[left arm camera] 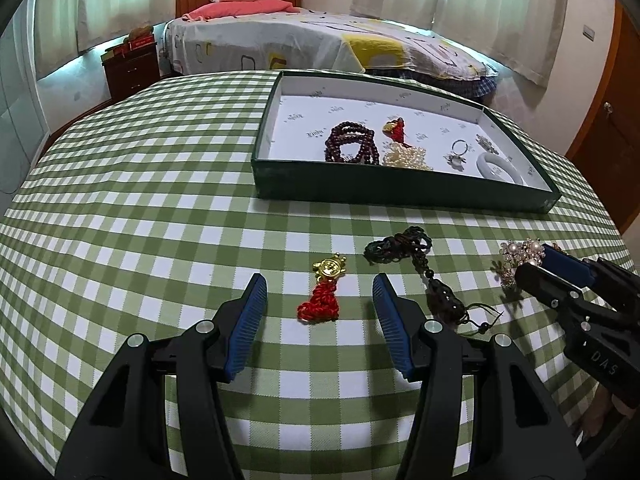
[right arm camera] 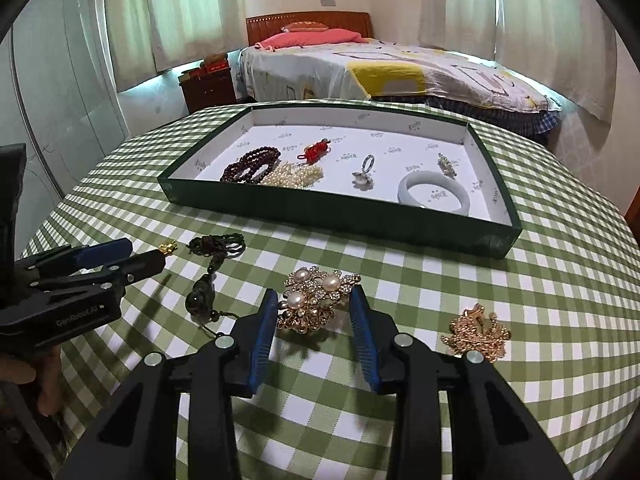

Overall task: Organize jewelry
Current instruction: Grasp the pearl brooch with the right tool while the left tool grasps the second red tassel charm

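A green tray (left arm camera: 400, 190) (right arm camera: 320, 216) holds dark red beads (left arm camera: 352, 142), pearls (left arm camera: 406, 158), a red charm, a ring (right arm camera: 366, 170), a small brooch and a white bangle (right arm camera: 434, 196). My left gripper (left arm camera: 320, 288) is open, its fingers either side of a gold charm with red tassel (left arm camera: 324, 288) lying on the cloth. A dark cord pendant (left arm camera: 420, 264) lies to its right. My right gripper (right arm camera: 314, 302) is open around a pearl brooch (right arm camera: 316, 300) on the cloth, not touching it. A gold chain piece (right arm camera: 476, 332) lies to the right.
The table has a green and white checked cloth (left arm camera: 160, 184). Beyond it stand a bed (left arm camera: 320, 40) and a dark nightstand (left arm camera: 130, 68). The tray's left half has bare white floor (left arm camera: 304, 120). The right gripper shows in the left wrist view (left arm camera: 536, 260).
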A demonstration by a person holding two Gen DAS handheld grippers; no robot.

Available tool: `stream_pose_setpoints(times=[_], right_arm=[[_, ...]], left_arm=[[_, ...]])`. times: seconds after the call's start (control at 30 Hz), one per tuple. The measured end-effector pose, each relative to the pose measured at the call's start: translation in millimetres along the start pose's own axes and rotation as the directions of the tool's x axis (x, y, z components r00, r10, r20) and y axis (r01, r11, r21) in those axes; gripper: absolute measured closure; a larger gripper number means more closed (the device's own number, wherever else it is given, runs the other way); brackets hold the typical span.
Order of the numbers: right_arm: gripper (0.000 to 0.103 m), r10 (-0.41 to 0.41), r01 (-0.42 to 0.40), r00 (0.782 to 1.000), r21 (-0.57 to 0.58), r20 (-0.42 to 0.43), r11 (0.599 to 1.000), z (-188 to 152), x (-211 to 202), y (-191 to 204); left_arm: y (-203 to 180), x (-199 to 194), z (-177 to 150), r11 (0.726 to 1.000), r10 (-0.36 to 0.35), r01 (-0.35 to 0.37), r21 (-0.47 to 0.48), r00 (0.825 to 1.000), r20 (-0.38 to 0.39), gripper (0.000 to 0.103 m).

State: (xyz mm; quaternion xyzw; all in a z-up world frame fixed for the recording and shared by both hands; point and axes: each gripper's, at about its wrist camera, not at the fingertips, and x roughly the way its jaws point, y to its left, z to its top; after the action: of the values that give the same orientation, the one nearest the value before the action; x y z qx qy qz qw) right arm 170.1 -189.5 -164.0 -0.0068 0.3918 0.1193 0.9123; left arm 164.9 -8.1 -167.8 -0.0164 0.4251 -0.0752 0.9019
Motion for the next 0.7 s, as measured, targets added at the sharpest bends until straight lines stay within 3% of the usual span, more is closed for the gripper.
stream_pose_setpoints(times=[0.1, 0.2, 0.27, 0.37, 0.7], right_arm=[[0.066, -0.003, 0.003, 1.0, 0.007, 0.001, 1.0, -1, -1, -3], [0.066, -0.004, 0.004, 1.0, 0.013, 0.0, 1.0, -3, -1, -5], [0.066, -0.004, 0.004, 1.0, 0.016, 0.001, 1.0, -2, -1, -6], [0.066, -0.003, 0.003, 1.0, 0.018, 0.005, 1.0, -2, -2, -6], [0.066, -0.004, 0.003, 1.0, 0.026, 0.031, 1.0, 0, -12, -9]], left_arm=[[-1, 3, 0, 1.0, -0.009, 0.009, 0.0, 1.0, -0.01, 0.052], [-2, 5, 0, 1.0, -0.018, 0.019, 0.005, 1.0, -0.019, 0.065], [-2, 5, -1, 1.0, -0.028, 0.028, 0.012, 0.999, -0.022, 0.081], [-3, 4, -3, 0.999, -0.033, 0.033, 0.019, 0.999, -0.022, 0.09], [-11, -12, -2, 0.998, -0.041, 0.039, 0.054, 0.999, 0.035, 0.093]])
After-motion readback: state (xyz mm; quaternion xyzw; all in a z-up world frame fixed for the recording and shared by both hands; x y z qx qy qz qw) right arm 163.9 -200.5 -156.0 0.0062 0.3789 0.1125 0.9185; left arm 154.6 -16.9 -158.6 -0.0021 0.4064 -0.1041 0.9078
